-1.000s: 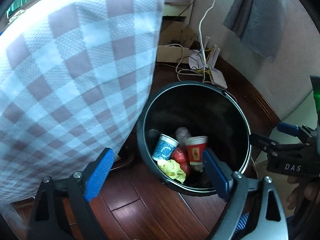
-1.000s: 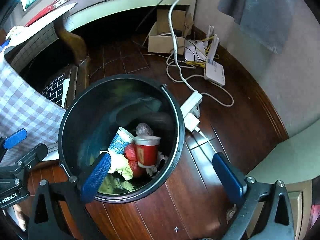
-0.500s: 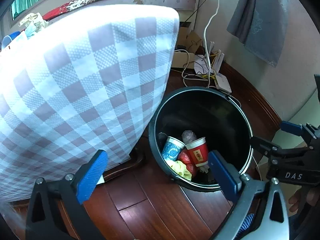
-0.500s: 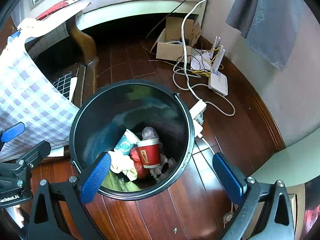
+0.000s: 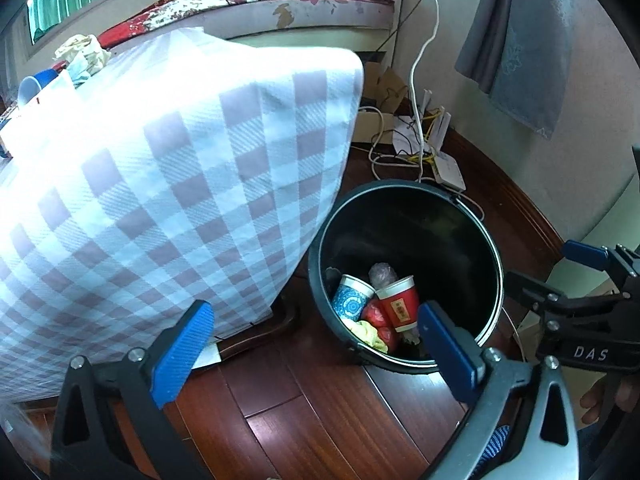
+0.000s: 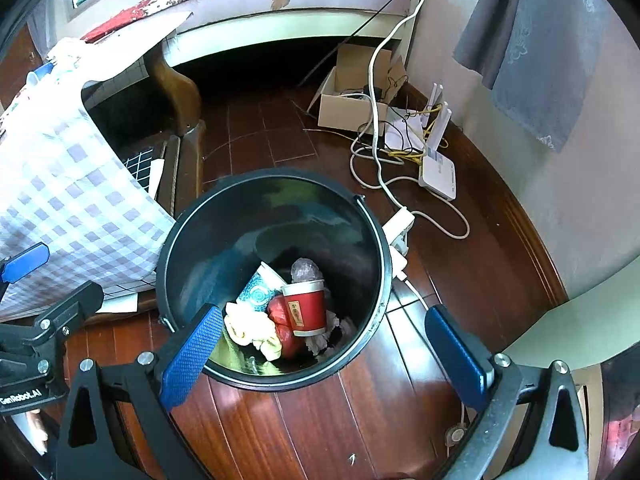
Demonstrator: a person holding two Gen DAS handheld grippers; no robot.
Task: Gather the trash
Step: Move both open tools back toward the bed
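A black round trash bin (image 5: pixel 490 240) (image 6: pixel 376 240) stands on the dark wooden floor. Inside lie a red paper cup (image 5: pixel 400 308) (image 6: pixel 304 308), a blue patterned paper cup (image 5: pixel 352 300) (image 6: pixel 258 286), a yellowish crumpled tissue (image 5: pixel 366 332) (image 6: pixel 250 326), red wrappers and a clear plastic wad. My left gripper (image 5: pixel 316 354) is open and empty, above the floor in front of the bin. My right gripper (image 6: pixel 324 354) is open and empty, above the bin's near rim. Crumpled paper (image 5: pixel 82 54) and a blue cup (image 5: pixel 34 84) lie on the table top at far left.
A table with a checked cloth (image 5: pixel 160 184) (image 6: pixel 64 208) stands left of the bin. White cables, a power strip (image 6: pixel 398 226) and a router (image 6: pixel 438 174) lie on the floor behind it. A cardboard box (image 6: pixel 352 104), a bed and a grey hanging cloth (image 5: pixel 520 44) are beyond.
Both grippers have pulled up and back from the bin; it looks smaller and more of the table top and room shows. Both stay open and empty.
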